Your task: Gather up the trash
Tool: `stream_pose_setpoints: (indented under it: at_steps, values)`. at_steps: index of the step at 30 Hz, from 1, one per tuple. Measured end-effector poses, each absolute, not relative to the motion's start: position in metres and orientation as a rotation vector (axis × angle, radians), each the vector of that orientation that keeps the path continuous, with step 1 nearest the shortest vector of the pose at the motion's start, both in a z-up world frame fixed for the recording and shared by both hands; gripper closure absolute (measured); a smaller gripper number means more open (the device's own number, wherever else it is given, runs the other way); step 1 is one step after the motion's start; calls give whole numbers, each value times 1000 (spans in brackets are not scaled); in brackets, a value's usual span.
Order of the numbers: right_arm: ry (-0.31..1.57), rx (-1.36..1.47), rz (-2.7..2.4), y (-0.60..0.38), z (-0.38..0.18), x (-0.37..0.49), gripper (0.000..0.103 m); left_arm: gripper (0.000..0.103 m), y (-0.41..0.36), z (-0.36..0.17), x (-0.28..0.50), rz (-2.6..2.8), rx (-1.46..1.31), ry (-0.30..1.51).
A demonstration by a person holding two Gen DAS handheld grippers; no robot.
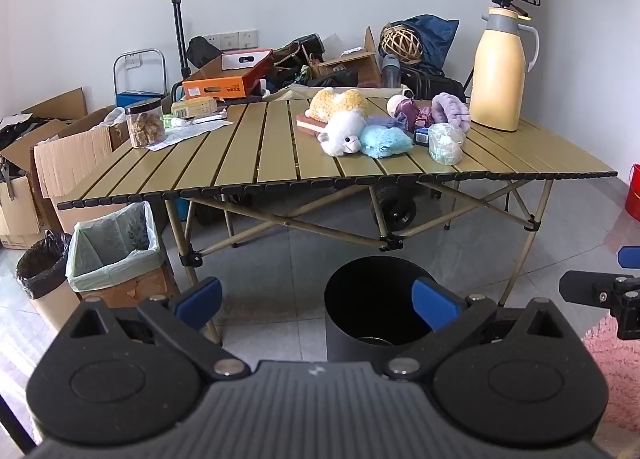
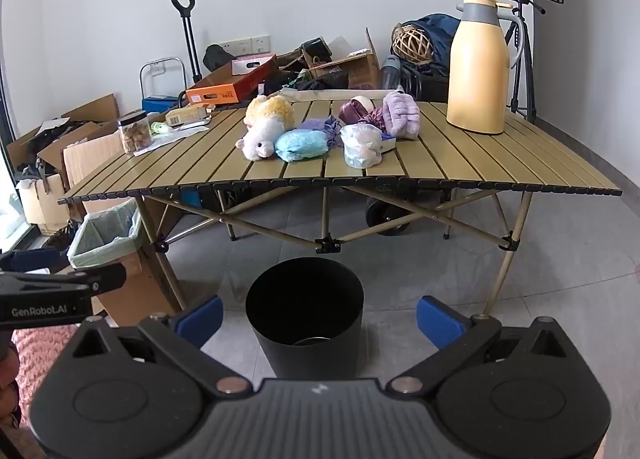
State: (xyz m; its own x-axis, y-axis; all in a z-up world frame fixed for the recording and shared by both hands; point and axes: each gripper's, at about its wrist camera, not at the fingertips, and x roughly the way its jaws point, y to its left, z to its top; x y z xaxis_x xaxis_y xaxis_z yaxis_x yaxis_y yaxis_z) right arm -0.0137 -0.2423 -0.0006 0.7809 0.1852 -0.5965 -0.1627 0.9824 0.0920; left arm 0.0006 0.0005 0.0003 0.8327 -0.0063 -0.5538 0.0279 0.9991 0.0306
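Both grippers (image 1: 316, 301) (image 2: 320, 319) hang spread wide, empty, tilted down over black bin (image 2: 304, 311).

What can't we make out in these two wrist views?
- Black bin: contents; both views show only a dark interior with a faint glint at the bottom.
- Clear bag on the table: contents blurred by crinkled plastic, too small.
- Small blue item: label unreadable in left view; hidden behind the bag in right view.
- Lined box bin: inside hidden by its rim, both views.
- Left gripper, right gripper: open, empty.
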Motion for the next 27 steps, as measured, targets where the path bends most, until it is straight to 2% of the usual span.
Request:
stream_pose_setpoints:
  at_steps: [27]
  values:
    - [643,36,187,-242,0,-14,0,0,-1,4,-2,-20,43,569]
